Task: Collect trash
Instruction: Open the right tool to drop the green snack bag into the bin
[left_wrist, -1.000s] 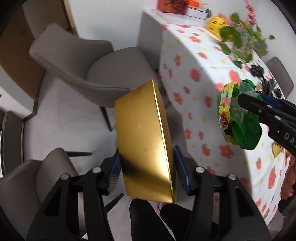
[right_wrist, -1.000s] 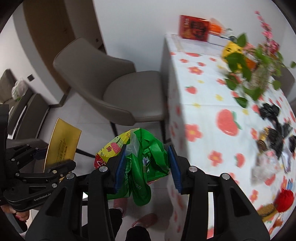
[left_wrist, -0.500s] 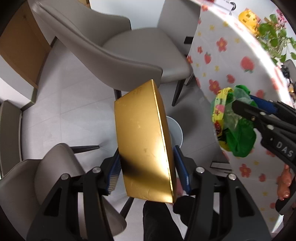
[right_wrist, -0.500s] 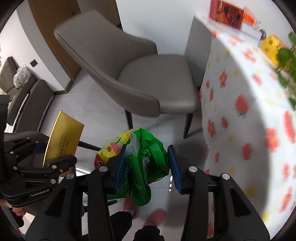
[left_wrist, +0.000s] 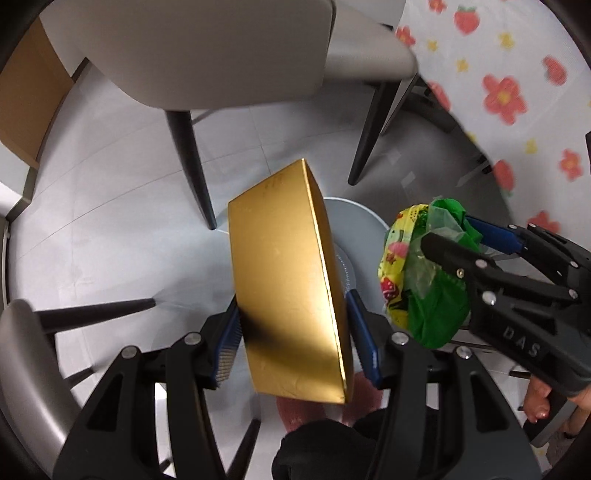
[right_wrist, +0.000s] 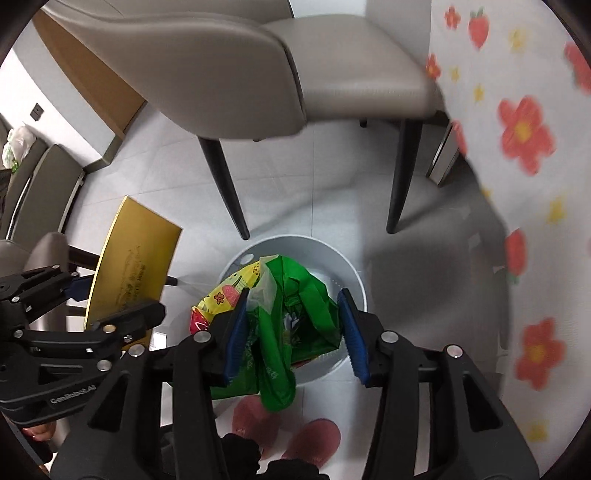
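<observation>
- While both grippers hang over the bin (right_wrist: 354, 273) at centre frame, left gripper (left_wrist: 291, 332) clamps the box (left_wrist: 284, 295).
- Right gripper (right_wrist: 291, 328) pinches the bags (right_wrist: 295, 302) directly above the bin, apparently ready to drop.

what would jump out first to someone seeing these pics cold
The shiny gold box fills the middle of the left wrist view, clamped upright in the left gripper. Next is the bright green and yellow bag bundle, held in the right gripper above a pale round bin on the floor. A grey chair and a flowered tablecloth frame the top and right.
</observation>
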